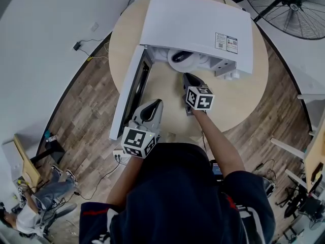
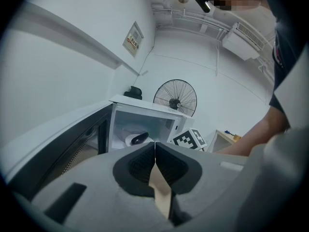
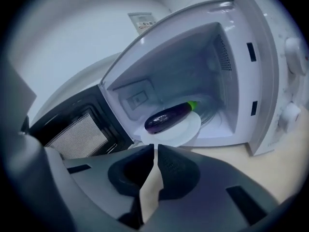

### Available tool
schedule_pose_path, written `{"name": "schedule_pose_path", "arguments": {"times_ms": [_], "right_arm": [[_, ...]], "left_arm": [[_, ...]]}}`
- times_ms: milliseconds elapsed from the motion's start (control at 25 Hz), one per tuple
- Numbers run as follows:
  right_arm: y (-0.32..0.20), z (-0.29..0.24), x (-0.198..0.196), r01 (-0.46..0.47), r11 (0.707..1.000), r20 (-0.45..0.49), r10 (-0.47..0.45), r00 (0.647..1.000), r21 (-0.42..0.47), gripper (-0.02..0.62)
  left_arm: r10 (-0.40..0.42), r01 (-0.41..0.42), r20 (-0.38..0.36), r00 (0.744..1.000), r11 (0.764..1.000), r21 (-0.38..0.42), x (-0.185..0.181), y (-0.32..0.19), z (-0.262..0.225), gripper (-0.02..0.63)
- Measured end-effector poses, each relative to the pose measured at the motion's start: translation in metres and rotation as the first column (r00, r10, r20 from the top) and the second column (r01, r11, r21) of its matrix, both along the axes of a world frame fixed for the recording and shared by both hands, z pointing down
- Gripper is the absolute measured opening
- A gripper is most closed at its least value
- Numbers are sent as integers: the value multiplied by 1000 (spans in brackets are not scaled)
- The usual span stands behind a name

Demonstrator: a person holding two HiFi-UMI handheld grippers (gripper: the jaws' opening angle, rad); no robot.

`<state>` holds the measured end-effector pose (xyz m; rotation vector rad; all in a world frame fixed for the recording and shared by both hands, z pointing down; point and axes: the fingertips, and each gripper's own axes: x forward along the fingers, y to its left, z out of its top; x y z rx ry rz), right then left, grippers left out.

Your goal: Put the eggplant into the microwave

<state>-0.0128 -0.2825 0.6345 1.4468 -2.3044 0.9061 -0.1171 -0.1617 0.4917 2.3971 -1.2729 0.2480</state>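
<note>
The dark purple eggplant (image 3: 169, 117) with its green stem lies on a white plate (image 3: 186, 131) inside the open white microwave (image 3: 241, 57). In the head view the eggplant (image 1: 180, 57) shows just inside the cavity. My right gripper (image 3: 155, 147) hangs in front of the opening, a short way back from the plate. Its jaws stand all but together with nothing between them. From above, the right gripper (image 1: 187, 76) points at the cavity. My left gripper (image 2: 155, 144) is shut and empty, held back by the door; overhead, the left gripper (image 1: 156, 102) sits near the table's front edge.
The microwave door (image 1: 129, 88) swings out to the left toward the person, its mesh window (image 3: 77, 134) beside my right gripper. The microwave stands on a round wooden table (image 1: 244, 100). A floor fan (image 1: 289, 6) is behind, and cables lie on the floor at left.
</note>
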Motion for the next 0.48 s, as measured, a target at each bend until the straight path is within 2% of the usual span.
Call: {"name": "schedule_pose_path", "arguments": {"times_ms": [280,480], "right_arm": [[2,7,-9,34,999,-114,-33,993,1,15],[-3,13,-12,26,1000,-115,-28,993,-16,12]], "left_arm": [[-9,9,0,1000,1000,-12,-6,1,3,20],[-9,9,3,1000,1000,-21,-8,0,6,19]]}}
